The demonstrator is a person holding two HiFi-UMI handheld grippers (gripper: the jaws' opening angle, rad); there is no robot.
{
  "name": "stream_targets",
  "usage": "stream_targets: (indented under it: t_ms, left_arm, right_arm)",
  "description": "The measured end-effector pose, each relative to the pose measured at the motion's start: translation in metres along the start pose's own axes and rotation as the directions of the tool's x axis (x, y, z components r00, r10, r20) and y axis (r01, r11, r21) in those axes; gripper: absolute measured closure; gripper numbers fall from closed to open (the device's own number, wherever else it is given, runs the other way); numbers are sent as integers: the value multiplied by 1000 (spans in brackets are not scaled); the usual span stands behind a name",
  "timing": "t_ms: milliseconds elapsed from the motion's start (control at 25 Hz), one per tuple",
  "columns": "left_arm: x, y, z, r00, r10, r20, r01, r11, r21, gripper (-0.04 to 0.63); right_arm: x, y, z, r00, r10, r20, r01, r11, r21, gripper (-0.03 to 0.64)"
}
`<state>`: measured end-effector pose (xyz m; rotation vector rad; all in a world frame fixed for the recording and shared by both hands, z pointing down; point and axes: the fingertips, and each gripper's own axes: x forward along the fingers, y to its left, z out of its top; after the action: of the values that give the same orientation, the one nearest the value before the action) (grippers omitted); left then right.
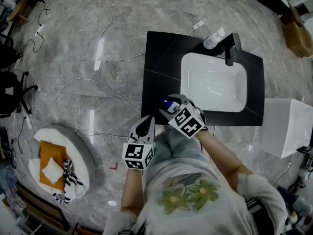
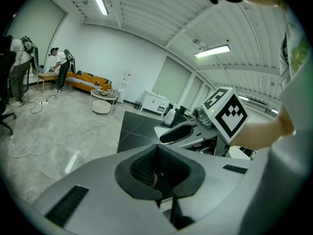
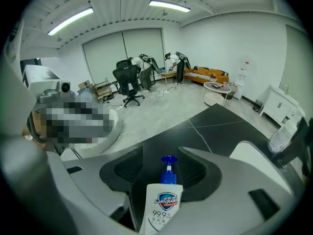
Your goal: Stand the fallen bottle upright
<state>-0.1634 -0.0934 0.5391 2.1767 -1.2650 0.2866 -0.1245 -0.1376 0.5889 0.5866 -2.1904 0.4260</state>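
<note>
we look down on a black stone-look countertop (image 1: 156,67) holding a white rectangular sink (image 1: 215,89) with a black faucet (image 1: 230,48). it stands on a glossy grey marble-pattern floor (image 1: 73,48) crossed by thin white cables (image 1: 112,18). a round white cushion with an orange cloth (image 1: 54,160) lies at the left, and a white box (image 1: 288,126) sits right of the counter. the gripper views show a large white room with strip lights, black office chairs and an orange sofa.

the white plastic pump bottle with a blue pump head (image 3: 164,207) is at the counter's front left corner, between the fingers of the right gripper (image 3: 162,153). those fingers stand wide apart and do not press on it. its label reads "safeguard" and "99.9%" (the smaller print below is too fine to read). the left gripper (image 2: 157,165) hangs off the counter's front edge, its fingers together on nothing.

the bottle's base is cut off in the right gripper view. from the head view only the pump and a strip of white show, so we cannot tell whether it lies or stands. a second pale bottle (image 1: 212,39) by the faucet is too small to read.
</note>
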Motion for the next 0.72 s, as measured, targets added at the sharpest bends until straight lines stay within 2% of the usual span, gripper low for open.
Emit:
stream_targets:
  t_ms: [200, 720]
  left_arm:
    - [0, 8, -4, 1000, 5, -11, -6, 1000, -12, 577]
    - [7, 20, -9, 999, -1, -34, 0, 1000, -29, 577]
  right_arm:
    - [21, -6, -10, 997, -15, -81, 15, 1000, -1, 413]
    - [58, -19, -21, 977, -13, -214, 11, 1000, -11, 413]
